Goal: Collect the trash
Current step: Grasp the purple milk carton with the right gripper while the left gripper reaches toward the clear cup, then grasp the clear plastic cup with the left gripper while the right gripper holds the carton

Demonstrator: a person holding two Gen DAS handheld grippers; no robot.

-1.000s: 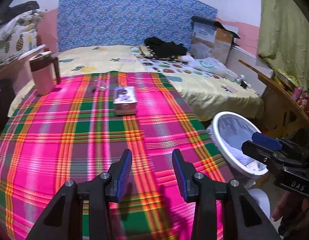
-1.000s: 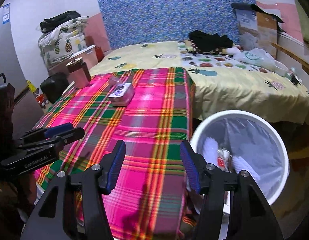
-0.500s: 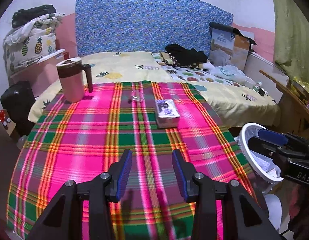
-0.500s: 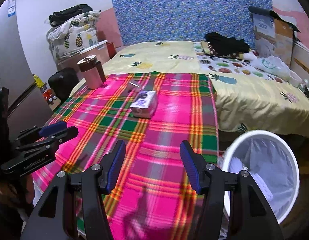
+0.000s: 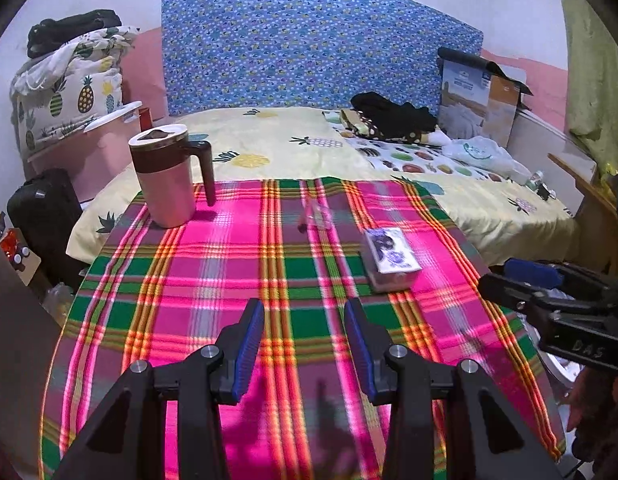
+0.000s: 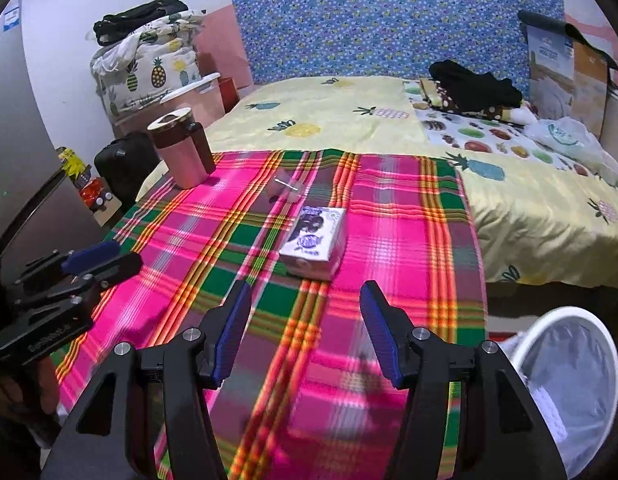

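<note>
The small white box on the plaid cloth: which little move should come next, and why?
Probably ease the right gripper forward toward the small white box: it lies just ahead of the open, empty gripper, and the white bin waits at the right. The left gripper is also empty.

My left wrist camera looks forward and downward over the plaid cloth (image 5: 213,280) toward the blue headboard (image 5: 309,44). My right wrist camera sits further right, facing likewise. Both views share the cloth, the small box (image 5: 391,258) (image 6: 315,236), the pink mug (image 5: 167,176) (image 6: 181,152) and the bed.
</note>
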